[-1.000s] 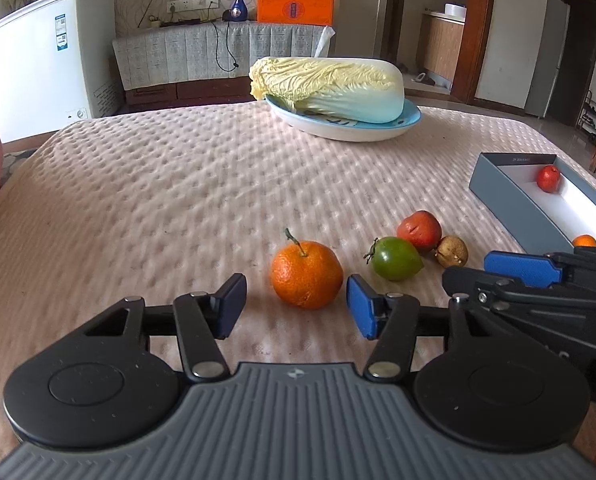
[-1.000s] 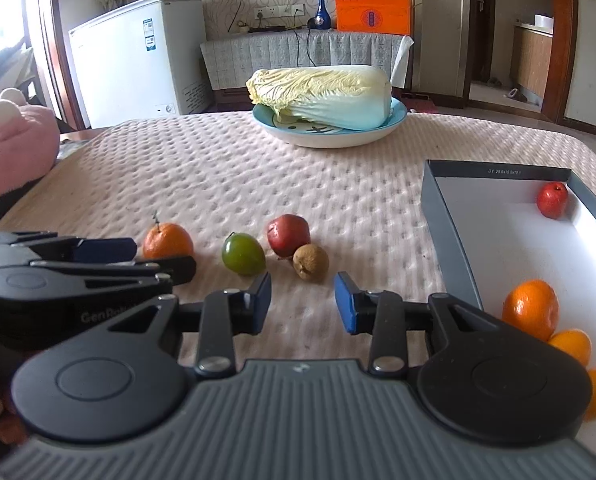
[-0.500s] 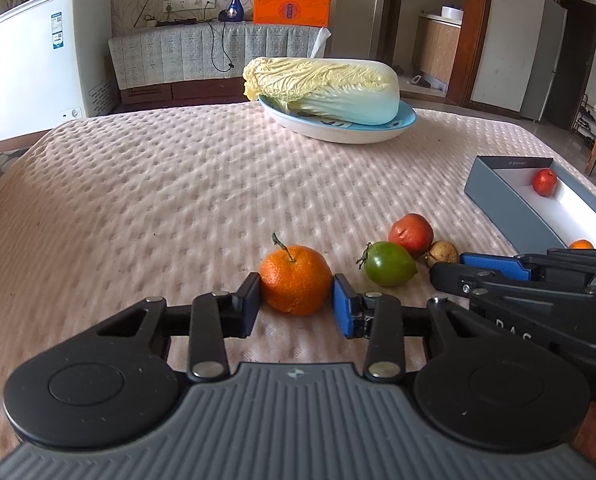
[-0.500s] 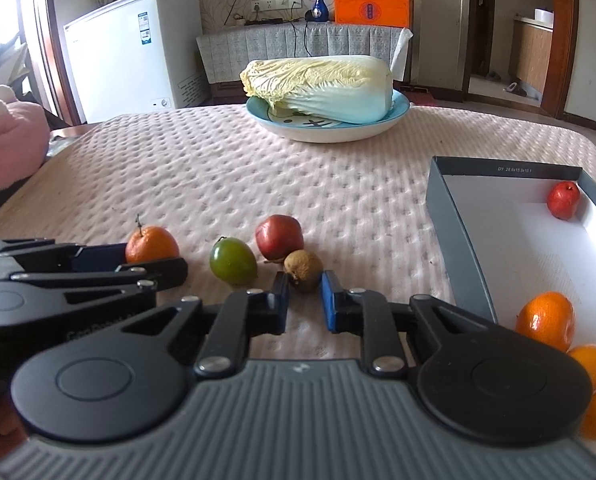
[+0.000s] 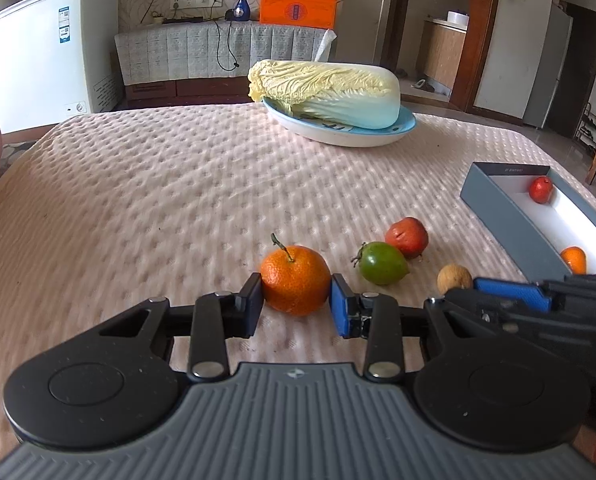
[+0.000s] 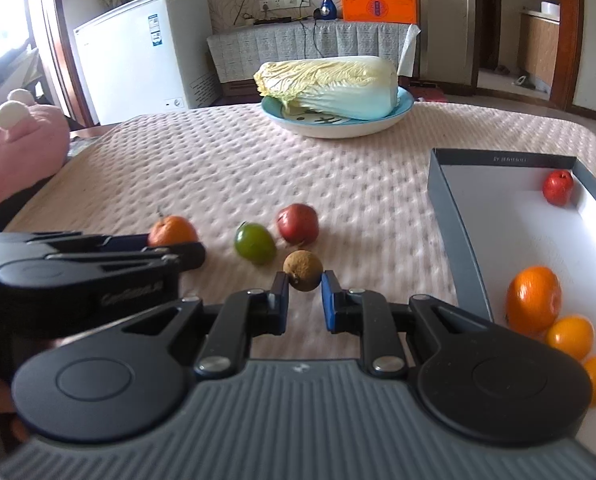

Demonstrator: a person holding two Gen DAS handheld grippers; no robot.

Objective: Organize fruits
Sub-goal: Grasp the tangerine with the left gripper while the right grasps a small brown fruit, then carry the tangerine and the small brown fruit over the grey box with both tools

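My left gripper (image 5: 296,300) is shut on an orange tangerine (image 5: 295,279) with a stem, held at the pink tablecloth. My right gripper (image 6: 302,292) is shut on a small brown fruit (image 6: 302,276), which also shows in the left wrist view (image 5: 453,278). A green fruit (image 5: 381,263) and a red fruit (image 5: 406,237) lie between the two grippers; both also show in the right wrist view, the green (image 6: 254,243) and the red (image 6: 298,224). The grey box (image 6: 461,248) at the right holds a red fruit (image 6: 557,187) and three oranges (image 6: 533,299).
A blue plate (image 5: 337,136) with a napa cabbage (image 5: 325,92) stands at the far side of the table. A pink plush toy (image 6: 18,148) lies off the table's left edge. A white freezer (image 5: 46,52) stands behind.
Both grippers moved forward and closed: the left onto the tangerine, the right onto the small brown fruit. Both fruits now look slightly lifted.
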